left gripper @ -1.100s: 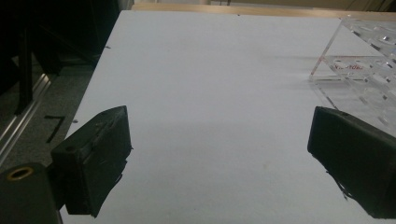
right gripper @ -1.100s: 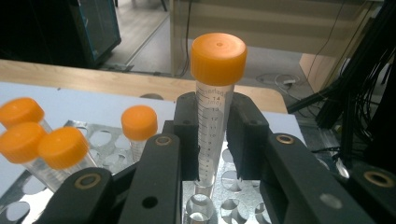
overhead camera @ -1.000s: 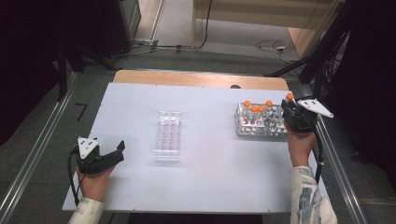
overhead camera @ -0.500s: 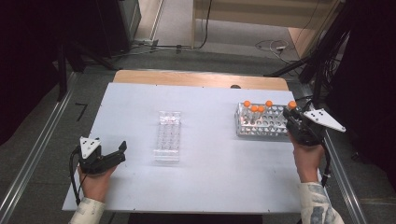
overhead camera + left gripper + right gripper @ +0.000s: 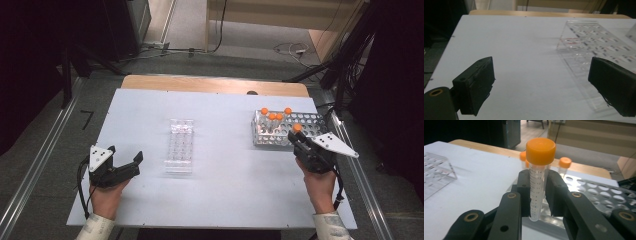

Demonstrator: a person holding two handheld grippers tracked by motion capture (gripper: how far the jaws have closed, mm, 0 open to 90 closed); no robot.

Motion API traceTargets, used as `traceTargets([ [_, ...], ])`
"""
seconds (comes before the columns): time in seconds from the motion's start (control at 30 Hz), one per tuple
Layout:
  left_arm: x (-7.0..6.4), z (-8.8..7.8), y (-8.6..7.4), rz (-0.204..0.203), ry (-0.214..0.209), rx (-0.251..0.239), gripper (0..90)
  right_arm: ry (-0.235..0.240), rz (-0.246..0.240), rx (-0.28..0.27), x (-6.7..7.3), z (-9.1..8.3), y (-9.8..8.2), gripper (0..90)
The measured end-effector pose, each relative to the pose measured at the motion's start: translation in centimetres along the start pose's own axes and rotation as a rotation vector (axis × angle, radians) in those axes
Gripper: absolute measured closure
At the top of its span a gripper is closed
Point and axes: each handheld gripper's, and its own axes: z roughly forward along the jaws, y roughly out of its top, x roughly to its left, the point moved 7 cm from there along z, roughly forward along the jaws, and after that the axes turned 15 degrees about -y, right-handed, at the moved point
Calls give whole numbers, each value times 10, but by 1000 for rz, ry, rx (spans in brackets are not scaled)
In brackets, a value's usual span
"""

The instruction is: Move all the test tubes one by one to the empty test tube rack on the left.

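My right gripper (image 5: 299,139) (image 5: 539,192) is shut on a clear graduated tube with an orange cap (image 5: 537,182) (image 5: 297,128), held upright just in front of the metal perforated rack (image 5: 305,122) (image 5: 604,195). Three more orange-capped tubes (image 5: 275,115) stand in the rack's far left part. A clear plastic rack (image 5: 180,145) (image 5: 596,47) sits mid-table. My left gripper (image 5: 125,162) (image 5: 541,87) is open near the table's front left, its jaws wide apart, the clear rack to its right.
The white table (image 5: 220,190) has a wooden strip (image 5: 215,84) along its far edge. Metal rails (image 5: 360,170) run along both sides. Cables (image 5: 295,49) lie on the floor beyond the table.
My right gripper has drawn back toward the table's front right with the tube, away from the metal rack. The left gripper has shifted slightly.
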Motion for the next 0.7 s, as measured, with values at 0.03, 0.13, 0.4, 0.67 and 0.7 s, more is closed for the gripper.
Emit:
traceTargets([
  [0.03,-5,2,2,12,-14,5,88,16,-1,-1,7,-1,-3,725],
  [0.13,-19,10,8,48,-52,26,90,38,-3,0,15,-2,-4,726],
  [0.4,-57,35,25,83,-158,48,93,96,-14,22,39,2,-10,726],
  [0.67,-91,50,32,125,-262,61,137,171,-58,43,76,7,-17,726],
  [0.7,-91,50,32,125,-262,61,143,184,-65,48,82,7,-18,725],
])
